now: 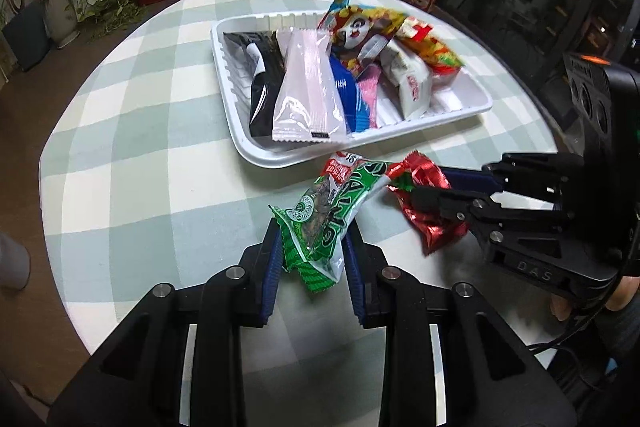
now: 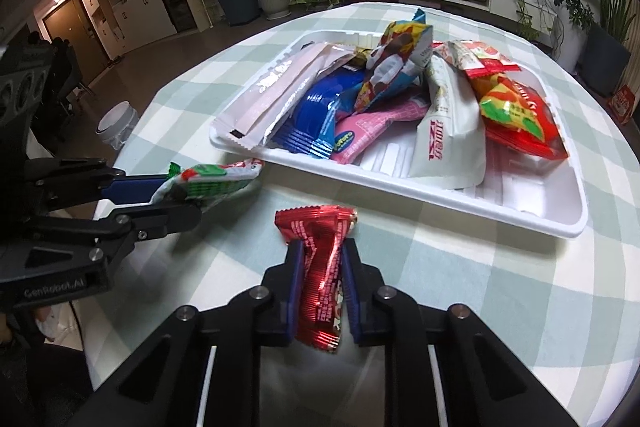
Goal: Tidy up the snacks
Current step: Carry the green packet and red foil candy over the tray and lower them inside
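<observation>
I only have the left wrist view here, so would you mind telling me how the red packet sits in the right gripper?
Observer: The red packet is pinched between the right gripper fingers near its middle, its crimped end pointing toward the white tray.
Operator: Thank you. What lies at the tray's far right end, behind the white packet?
Observer: A red and yellow packet rests there against the tray's right side.
Operator: And what stands beyond the table on my left gripper's side?
Observer: A white bucket stands on the floor past the table edge, above the left gripper holding the green packet.
</observation>
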`<state>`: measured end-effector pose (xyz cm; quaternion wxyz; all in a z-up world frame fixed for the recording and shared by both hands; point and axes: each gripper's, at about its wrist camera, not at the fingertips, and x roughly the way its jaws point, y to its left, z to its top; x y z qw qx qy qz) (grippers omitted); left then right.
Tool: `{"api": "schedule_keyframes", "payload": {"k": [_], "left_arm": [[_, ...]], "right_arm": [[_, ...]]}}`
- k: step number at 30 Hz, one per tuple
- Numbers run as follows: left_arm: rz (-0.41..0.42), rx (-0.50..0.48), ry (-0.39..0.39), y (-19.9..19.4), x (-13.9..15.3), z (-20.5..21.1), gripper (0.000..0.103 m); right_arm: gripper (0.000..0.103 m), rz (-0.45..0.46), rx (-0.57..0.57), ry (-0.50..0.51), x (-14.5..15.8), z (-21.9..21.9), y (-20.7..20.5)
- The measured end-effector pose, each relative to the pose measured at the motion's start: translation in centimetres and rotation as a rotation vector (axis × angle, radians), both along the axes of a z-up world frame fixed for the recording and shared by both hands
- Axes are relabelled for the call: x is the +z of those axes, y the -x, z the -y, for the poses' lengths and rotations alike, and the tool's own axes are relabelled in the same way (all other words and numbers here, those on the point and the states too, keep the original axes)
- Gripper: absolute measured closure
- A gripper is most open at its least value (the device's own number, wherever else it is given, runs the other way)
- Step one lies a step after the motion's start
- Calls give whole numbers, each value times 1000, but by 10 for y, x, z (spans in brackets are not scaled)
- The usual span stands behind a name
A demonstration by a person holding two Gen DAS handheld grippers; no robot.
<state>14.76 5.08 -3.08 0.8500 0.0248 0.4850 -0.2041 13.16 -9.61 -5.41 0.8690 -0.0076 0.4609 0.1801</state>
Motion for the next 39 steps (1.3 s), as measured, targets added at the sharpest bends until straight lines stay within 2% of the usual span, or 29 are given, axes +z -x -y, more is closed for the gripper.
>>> {"api": "schedule_keyframes", "payload": {"k": [10,17,21,26,30,34,39], "left_arm": [[60,11,112,6,23,-7,76],[97,32,163,5,37,-7,76],[98,34,162,4,36,-4,76],[118,40,241,5,44,-8,77],[131,43,324,-7,58,-3,77],[161,48,332,-28,76,15,77],[173,104,352,-67,83,25,77]], "right_arm": [[83,29,16,-108,27,11,22],[83,106,-108,-191,59,59,15],[83,106,-171,-225,60,84,9],[83,116,-176,-237,63,86,9],[83,147,-192,-251,69,93,11],[83,201,-241,-282,87,111,8],[83,258,-298,-311,115,136,-12]]}}
